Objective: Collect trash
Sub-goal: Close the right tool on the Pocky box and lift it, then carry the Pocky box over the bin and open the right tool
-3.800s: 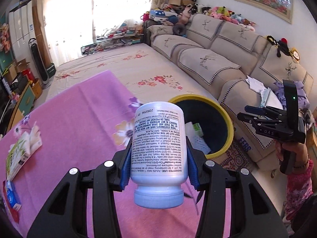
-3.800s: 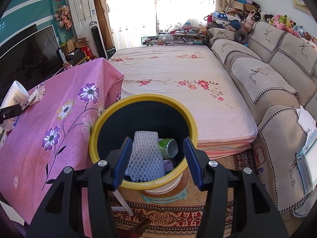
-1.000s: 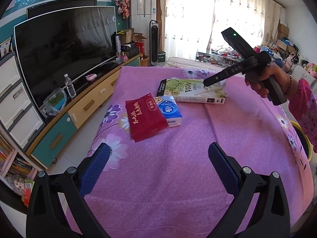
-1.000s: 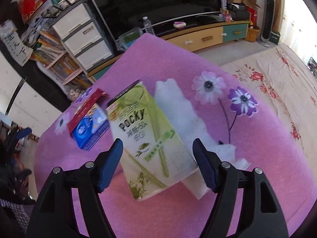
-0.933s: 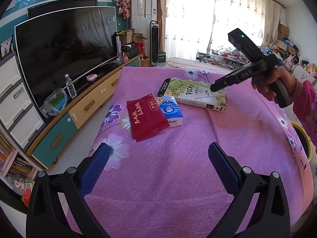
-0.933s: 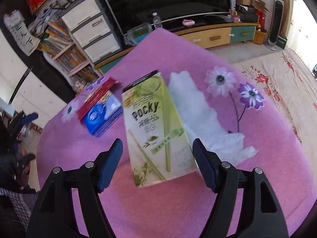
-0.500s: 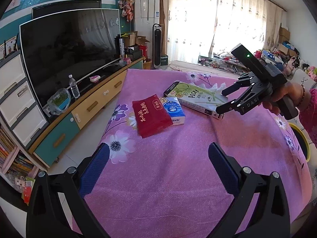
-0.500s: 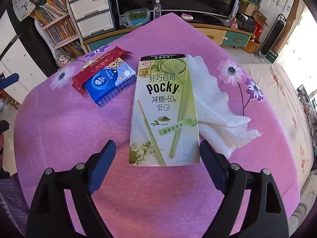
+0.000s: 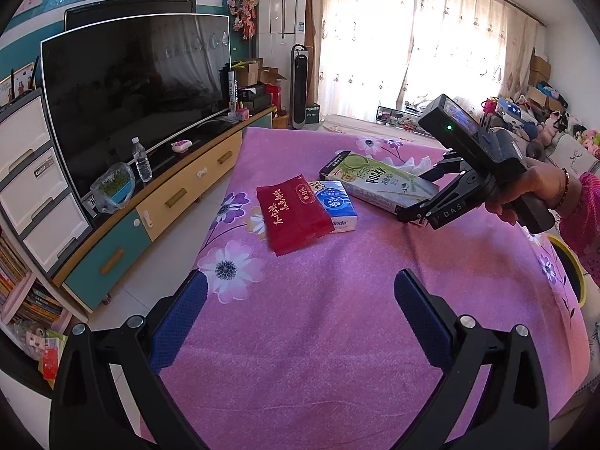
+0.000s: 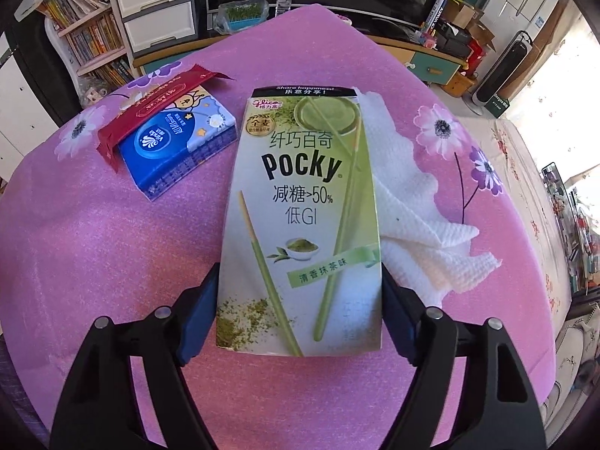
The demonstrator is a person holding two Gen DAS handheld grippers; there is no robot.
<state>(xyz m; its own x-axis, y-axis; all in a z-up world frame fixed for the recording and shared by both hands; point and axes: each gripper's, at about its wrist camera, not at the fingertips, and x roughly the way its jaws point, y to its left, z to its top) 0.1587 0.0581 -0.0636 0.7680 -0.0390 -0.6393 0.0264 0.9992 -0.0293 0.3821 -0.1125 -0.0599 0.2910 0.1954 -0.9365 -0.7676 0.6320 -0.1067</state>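
On pink floral tablecloth (image 9: 337, 337): green Pocky box (image 10: 300, 225) lying flat, partly over crumpled white paper towel (image 10: 412, 225). Right gripper (image 10: 299, 309) angled steeply down, blue pads (image 10: 198, 311) flanking box's near end, jaws closing, box between them; firm contact can't be confirmed. Blue tissue pack (image 10: 176, 146) just beside box, red wrapper (image 9: 292, 213) lapped over it. Left gripper (image 9: 300, 322) hovering over bare cloth, jaws wide, nothing held. Yellow-rimmed bin (image 9: 573, 262) at table's far right edge.
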